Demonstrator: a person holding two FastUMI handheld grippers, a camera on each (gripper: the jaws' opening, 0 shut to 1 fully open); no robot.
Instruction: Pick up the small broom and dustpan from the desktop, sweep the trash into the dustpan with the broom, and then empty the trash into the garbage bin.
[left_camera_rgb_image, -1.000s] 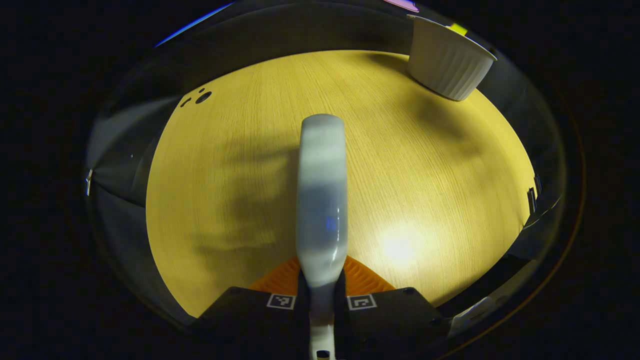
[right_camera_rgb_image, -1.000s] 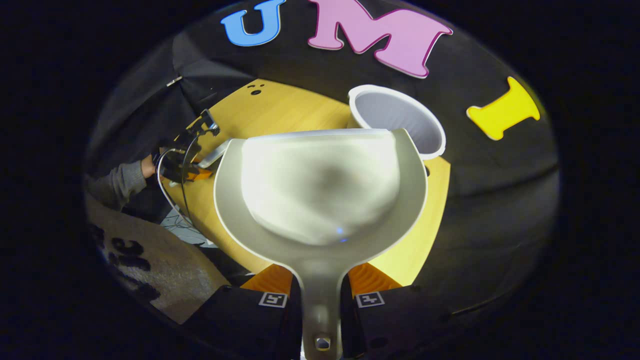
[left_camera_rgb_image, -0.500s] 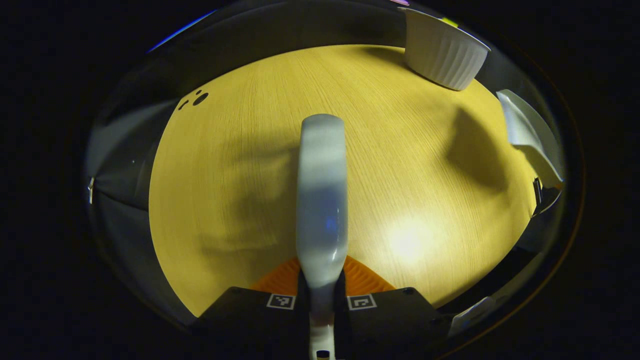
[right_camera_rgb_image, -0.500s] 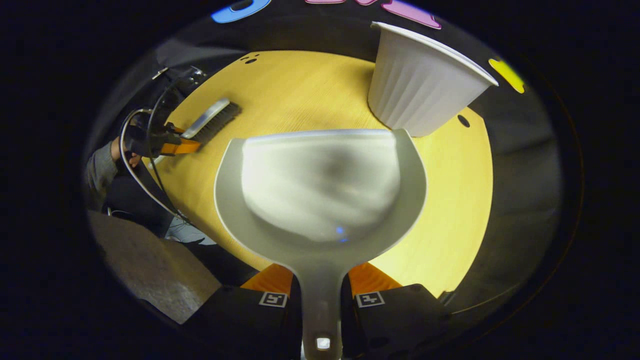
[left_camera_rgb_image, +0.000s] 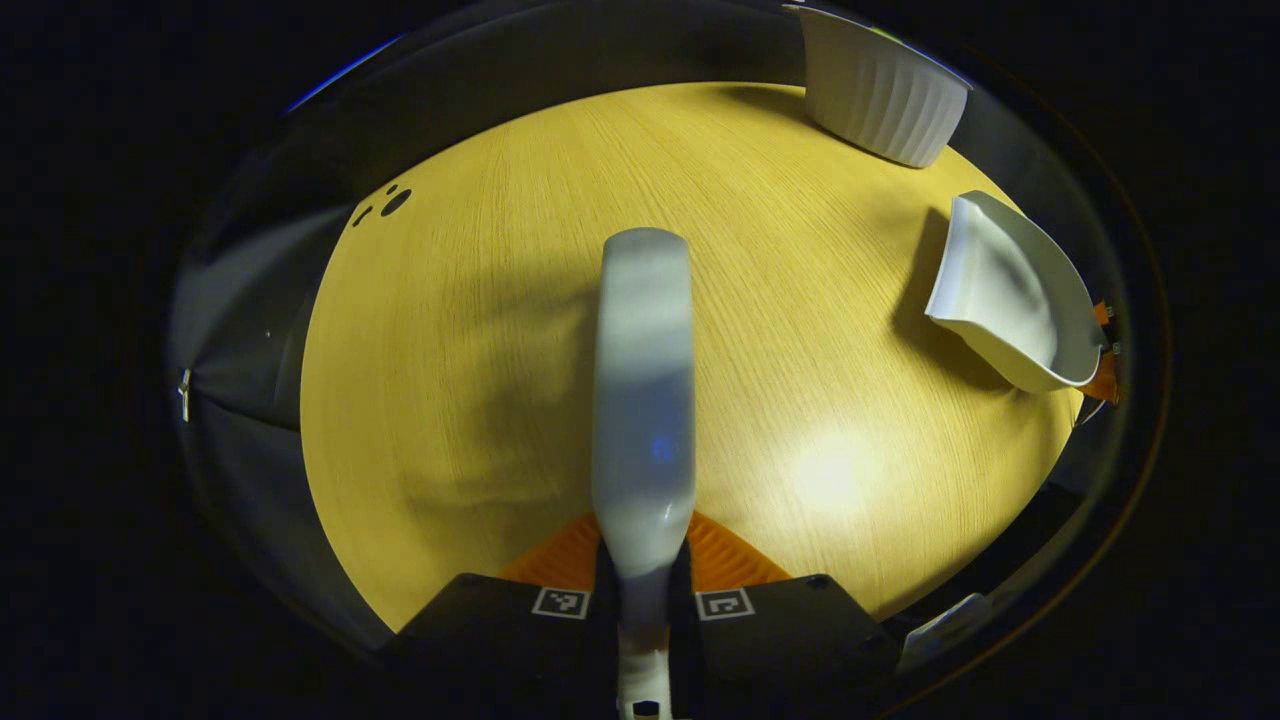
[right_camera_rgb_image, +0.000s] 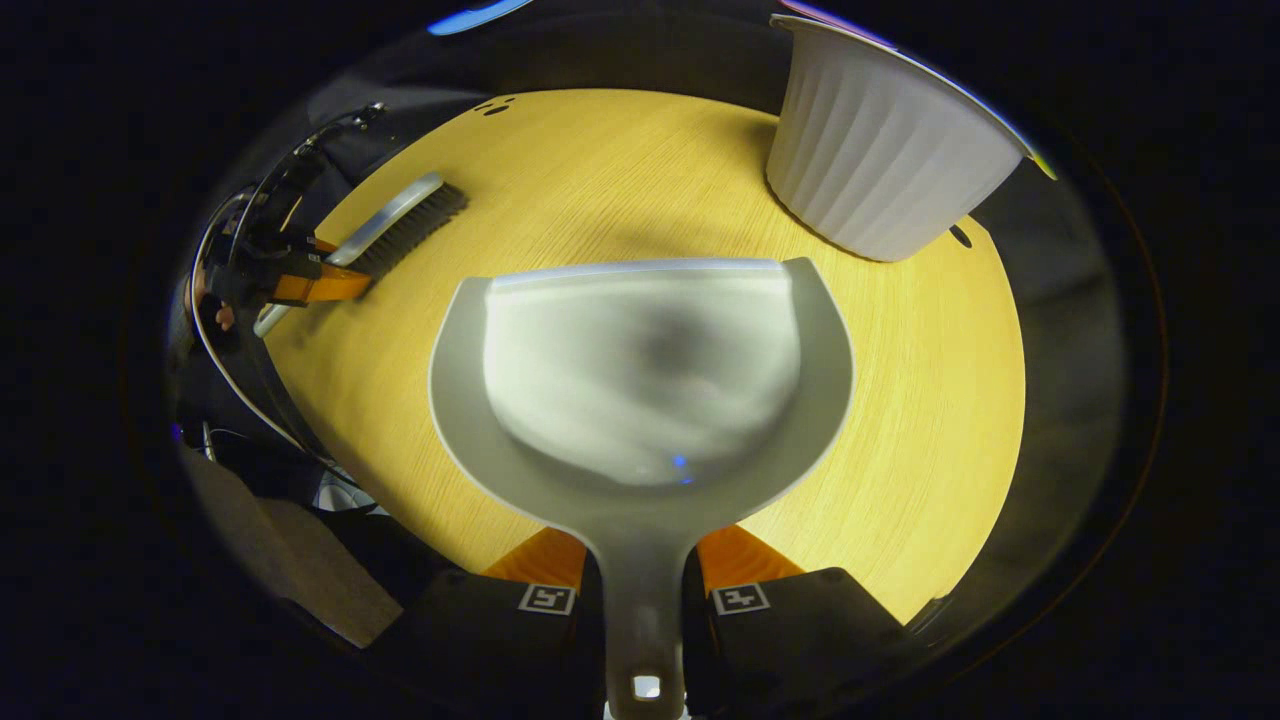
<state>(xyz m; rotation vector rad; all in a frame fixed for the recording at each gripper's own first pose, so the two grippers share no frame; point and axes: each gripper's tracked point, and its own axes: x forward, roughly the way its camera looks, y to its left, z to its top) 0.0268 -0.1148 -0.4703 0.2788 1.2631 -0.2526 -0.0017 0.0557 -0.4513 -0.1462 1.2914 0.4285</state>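
The wooden desktop spans both views; its near edge is cut off behind the gripper bodies. The white ribbed garbage bin stands at the far right of the desktop, its rim partly cropped and its contents hidden. The dustpan is held over the desktop short of the bin, its handle clamped between the fingers of the right gripper; whether its lip touches the wood cannot be told. The small broom runs forward from the left gripper, whose fingers are closed on its handle. In the right gripper view its bristles rest on the desktop at far left.
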